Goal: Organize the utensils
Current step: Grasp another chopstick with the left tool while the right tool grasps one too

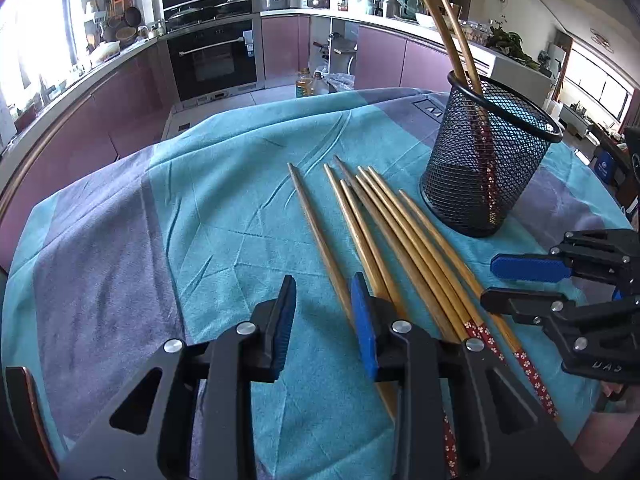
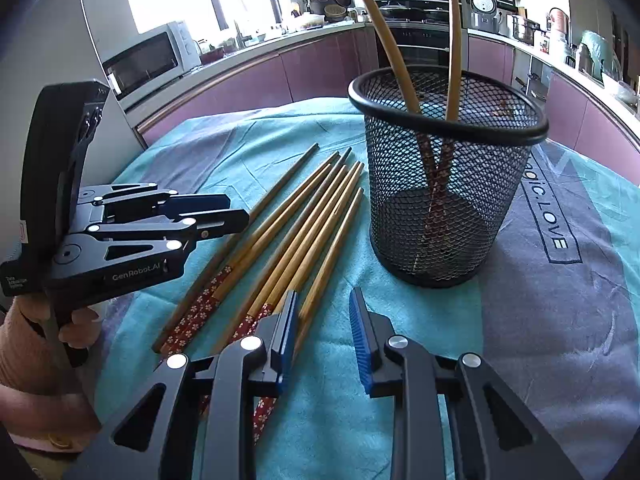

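Fingers [image 1: 290,312] of your left gripper [image 1: 326,314] and right gripper [image 2: 324,320] stand parted, pinching nothing; loose chopsticks [image 1: 384,232] lie on the counter cloth [image 1: 224,200] beside the mesh holder [image 1: 486,160].

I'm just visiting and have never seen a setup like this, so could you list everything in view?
Chopsticks on the cloth: seven that I can count, wooden, some with red flowered ends, lying side by side left of the holder.
Chopsticks in the holder: two, wooden, standing tilted.
Mesh holder: one, black, upright on the cloth.
Cloth: one, teal and grey, covering the table.
Oven: one, black, built into purple cabinets behind.
Microwave: one, silver, on the counter.
Left tongs: one, black with blue pads, open, low over the leftmost chopsticks.
Right tongs: one, same colours, open, by the rightmost chopsticks.
Hand: one, gripping the left tongs' handle.
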`<move>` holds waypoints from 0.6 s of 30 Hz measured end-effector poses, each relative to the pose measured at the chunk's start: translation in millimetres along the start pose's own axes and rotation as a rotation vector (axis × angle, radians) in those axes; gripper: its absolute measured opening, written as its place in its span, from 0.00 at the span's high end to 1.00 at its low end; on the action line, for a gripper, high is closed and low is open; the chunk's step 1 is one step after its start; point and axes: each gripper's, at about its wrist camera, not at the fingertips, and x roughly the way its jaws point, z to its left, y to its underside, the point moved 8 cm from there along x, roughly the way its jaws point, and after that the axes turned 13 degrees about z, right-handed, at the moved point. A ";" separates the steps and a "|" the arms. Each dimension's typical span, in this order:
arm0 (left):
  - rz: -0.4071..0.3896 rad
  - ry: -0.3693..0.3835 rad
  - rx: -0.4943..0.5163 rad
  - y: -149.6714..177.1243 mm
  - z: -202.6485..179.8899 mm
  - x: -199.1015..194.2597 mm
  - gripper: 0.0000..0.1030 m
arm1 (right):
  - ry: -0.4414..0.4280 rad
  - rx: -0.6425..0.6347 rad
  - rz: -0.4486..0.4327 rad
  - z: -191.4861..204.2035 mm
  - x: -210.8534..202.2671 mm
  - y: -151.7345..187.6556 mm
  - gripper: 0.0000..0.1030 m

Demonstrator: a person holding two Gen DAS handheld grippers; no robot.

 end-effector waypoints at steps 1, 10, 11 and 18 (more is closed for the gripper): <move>0.001 0.001 -0.002 -0.8 -0.2 0.7 0.72 | 0.003 0.001 0.000 -0.1 1.4 -0.5 0.76; 0.028 -0.009 -0.003 -12.4 -4.2 14.4 0.78 | 0.002 0.033 -0.002 -4.2 6.1 -7.1 0.85; 0.027 -0.013 -0.005 -12.7 -4.2 15.2 0.80 | -0.003 0.035 -0.002 -4.8 6.2 -7.1 0.85; 0.021 0.015 -0.061 -15.7 -2.2 17.5 0.89 | -0.063 0.100 -0.014 -13.6 5.5 -6.5 0.92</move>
